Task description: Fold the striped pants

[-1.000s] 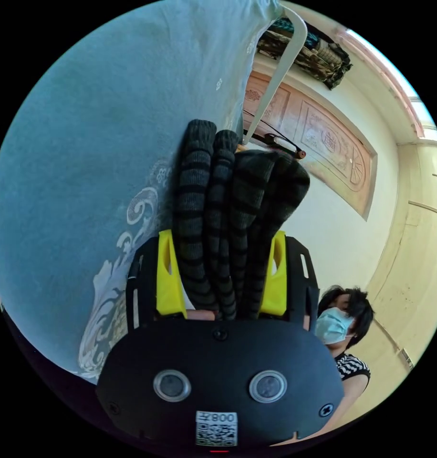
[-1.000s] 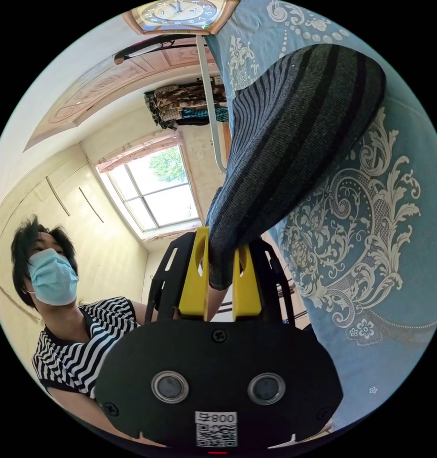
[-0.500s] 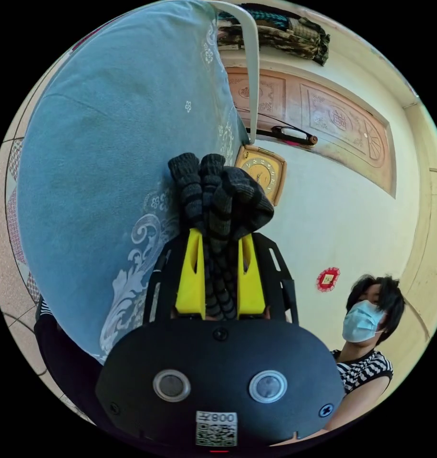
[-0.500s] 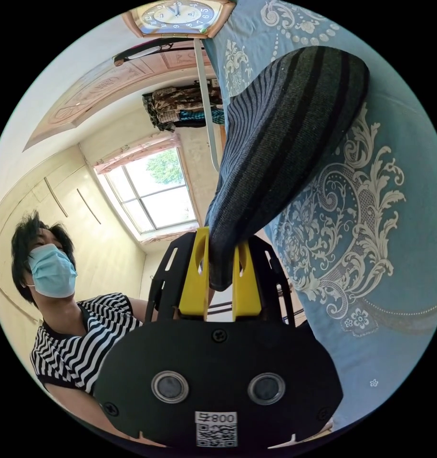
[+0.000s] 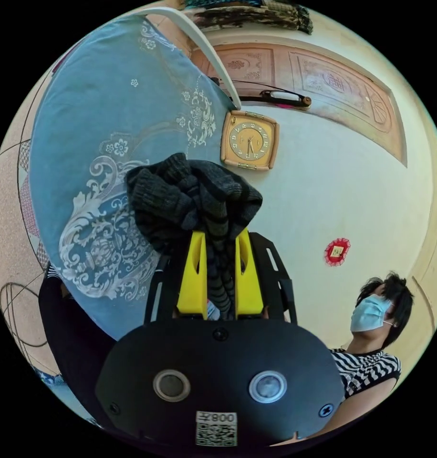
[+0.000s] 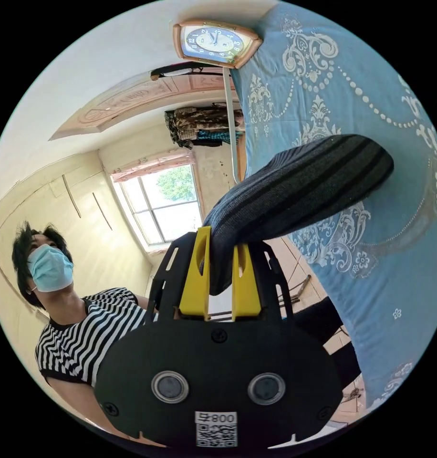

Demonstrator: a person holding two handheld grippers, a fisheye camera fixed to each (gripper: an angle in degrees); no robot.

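Striped pants (image 5: 194,200) now bunch lower between both grippers' clamped jaws, over the blue cloth (image 6: 371,119).

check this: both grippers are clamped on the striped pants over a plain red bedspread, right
Not quite. The bedspread is blue with a pale ornate pattern, as the right gripper view shows. The rest holds: the left gripper and right gripper are each clamped on the striped pants.
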